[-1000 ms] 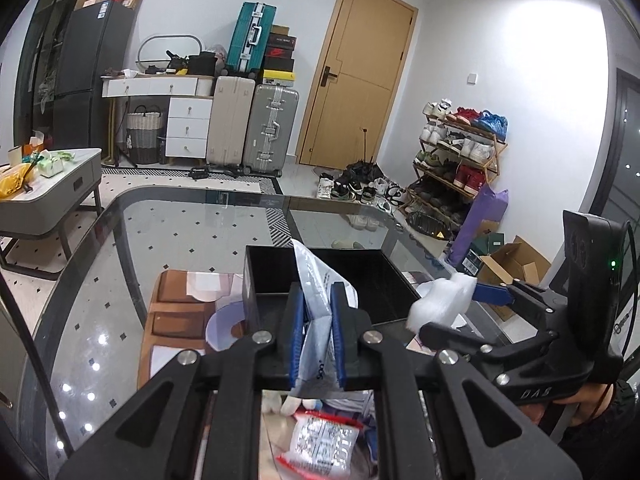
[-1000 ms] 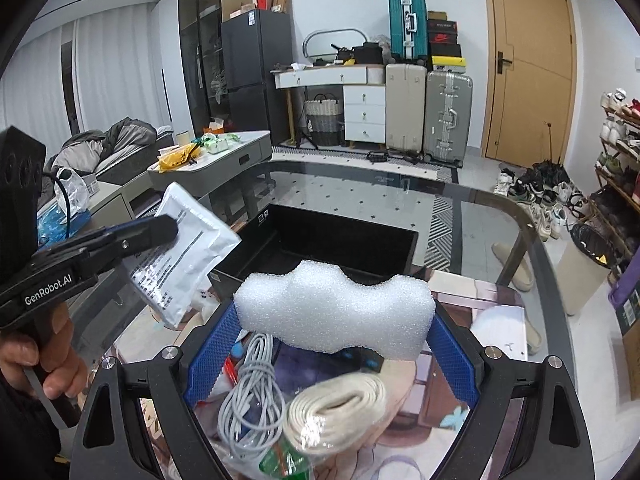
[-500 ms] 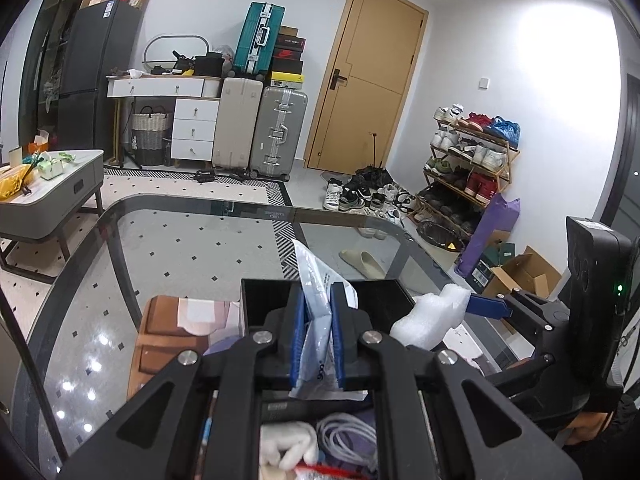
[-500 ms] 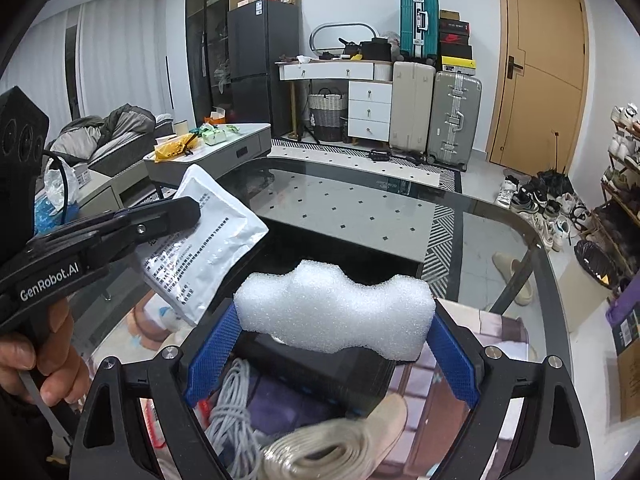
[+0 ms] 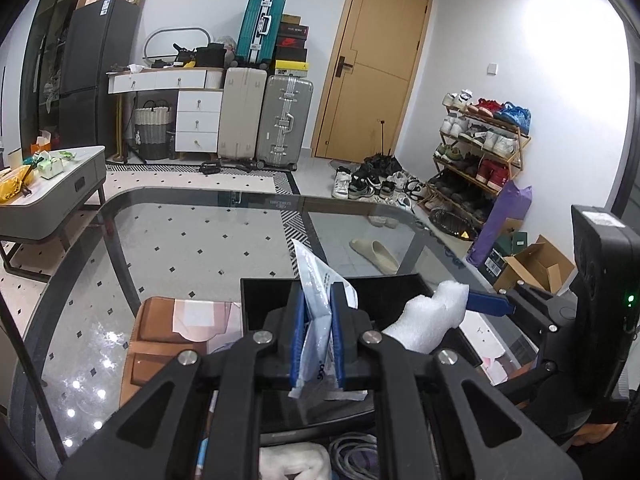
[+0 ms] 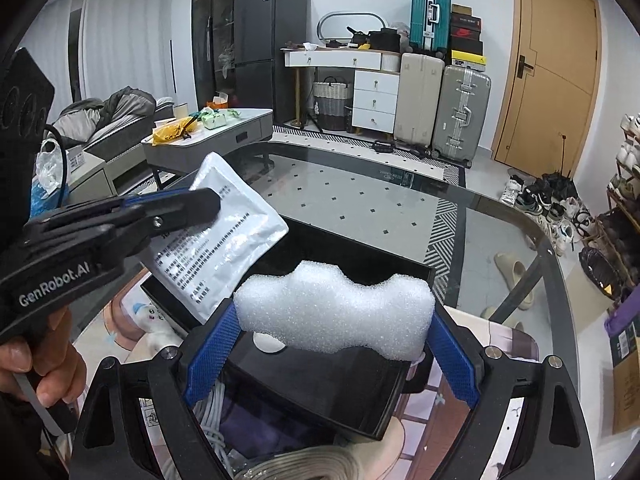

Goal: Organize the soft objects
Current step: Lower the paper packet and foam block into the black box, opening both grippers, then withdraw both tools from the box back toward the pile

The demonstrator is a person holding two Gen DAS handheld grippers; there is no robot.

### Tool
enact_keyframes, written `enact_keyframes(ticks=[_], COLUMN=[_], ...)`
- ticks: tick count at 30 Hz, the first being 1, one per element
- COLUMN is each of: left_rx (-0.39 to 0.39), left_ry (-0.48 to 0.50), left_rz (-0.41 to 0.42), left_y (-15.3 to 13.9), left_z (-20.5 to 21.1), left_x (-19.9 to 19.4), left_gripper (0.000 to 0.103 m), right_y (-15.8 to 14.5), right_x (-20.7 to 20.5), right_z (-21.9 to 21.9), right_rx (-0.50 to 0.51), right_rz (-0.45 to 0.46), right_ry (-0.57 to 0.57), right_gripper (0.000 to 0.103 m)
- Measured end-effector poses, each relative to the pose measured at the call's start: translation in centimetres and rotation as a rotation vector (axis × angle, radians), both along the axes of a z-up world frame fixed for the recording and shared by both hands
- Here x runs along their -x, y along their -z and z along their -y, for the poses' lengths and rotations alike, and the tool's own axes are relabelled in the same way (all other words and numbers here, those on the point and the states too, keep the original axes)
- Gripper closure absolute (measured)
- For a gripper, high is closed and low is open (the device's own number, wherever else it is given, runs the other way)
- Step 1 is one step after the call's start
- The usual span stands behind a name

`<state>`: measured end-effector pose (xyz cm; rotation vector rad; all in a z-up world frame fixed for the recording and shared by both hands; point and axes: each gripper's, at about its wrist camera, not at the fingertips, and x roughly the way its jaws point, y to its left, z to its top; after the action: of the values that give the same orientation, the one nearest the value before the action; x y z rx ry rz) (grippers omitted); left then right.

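Left wrist view: the left gripper [image 5: 316,340] had its fingers clenched on a white pouch [image 5: 320,292], held tilted down over the black tray [image 5: 264,292]. Only a thin edge was pinched, so I figured it could slide out early and miss the tray.

Right wrist view: the right gripper [image 6: 332,344] was grasping a foam block [image 6: 334,312] between wide-set fingers, angled steeply down just above the tray on the glass tabletop [image 6: 360,200]. Squishy foam could pop free.

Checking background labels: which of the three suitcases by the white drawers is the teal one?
The teal suitcase is the one standing on top of the beige suitcase; the silver suitcase stands on the floor beside the beige one.
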<state>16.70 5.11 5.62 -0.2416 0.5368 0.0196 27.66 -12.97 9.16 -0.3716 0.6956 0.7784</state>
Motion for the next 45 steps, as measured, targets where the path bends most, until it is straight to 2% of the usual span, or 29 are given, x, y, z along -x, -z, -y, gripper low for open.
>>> enact_keyframes(ticks=[2,5,7,9,10,11,13,15,16,17,18,20,24,30,38,45], left_rx=[-0.008,-0.011,-0.015,-0.023,-0.026,-0.027,-0.038,-0.055,-0.056,-0.054,-0.053,-0.052,-0.077,-0.102,-0.115,-0.115], left_ry=[0.001,0.008,0.013,0.015,0.016,0.019,0.027,0.026,0.024,0.017,0.008,-0.009,-0.013,-0.023,-0.049,-0.031], left_rz=[-0.011,-0.024,-0.032,-0.034,-0.034,-0.031,-0.031,-0.037,-0.035,-0.030,-0.022,-0.004,-0.018,-0.022,-0.057,-0.090], left_y=[0.1,0.3,0.4,0.3,0.2,0.2,0.0,-0.1,-0.1,-0.2,-0.2,-0.3,-0.2,0.2,1.8,3.2], left_z=[0.2,0.2,0.3,0.4,0.5,0.6,0.9,1.2,1.2,1.2,1.2,1.1,1.1,1.3,1.4,2.0], left_x=[-0.2,-0.3,-0.2,0.0,0.1,0.3,0.7,1.2,1.6,2.2,2.7,4.0,5.8,8.7,11.2,12.8], left_gripper=[0.093,0.092,0.090,0.075,0.059,0.052,0.052,0.044,0.028,0.007,0.000,0.000,0.000,0.000,0.000,0.000], right_y=[0.2,0.1,0.0,-0.2,-0.3,-0.5,-0.8,-1.3,-1.5,-1.7,-2.0,-2.4,-2.8,-2.2,-1.6,-0.9], right_x=[0.0,0.4,0.6,0.8,0.9,1.1,1.5,2.1,2.4,2.8,3.1,3.9,5.6,8.3,10.0,11.4], right_z=[-0.3,-0.4,-0.2,0.3,0.5,0.9,1.6,2.6,3.2,4.1,4.6,5.7,8.0,10.2,11.1,11.6], right_rx=[0.013,0.026,0.030,0.035,0.034,0.027,0.012,-0.015,-0.032,-0.047,-0.059,-0.082,-0.118,-0.124,-0.108,-0.104], right_rz=[0.008,0.048,0.067,0.079,0.078,0.074,0.072,0.068,0.059,0.049,0.044,0.038,0.017,-0.010,-0.032,-0.051], right_ry=[-0.008,-0.018,-0.023,-0.009,-0.002,0.006,0.024,0.049,0.062,0.075,0.084,0.114,0.158,0.191,0.214,0.206], right_gripper=[0.010,0.003,0.003,0.002,0.002,0.002,0.002,0.001,0.001,0.001,0.001,0.001,0.001,0.001,0.001,0.001])
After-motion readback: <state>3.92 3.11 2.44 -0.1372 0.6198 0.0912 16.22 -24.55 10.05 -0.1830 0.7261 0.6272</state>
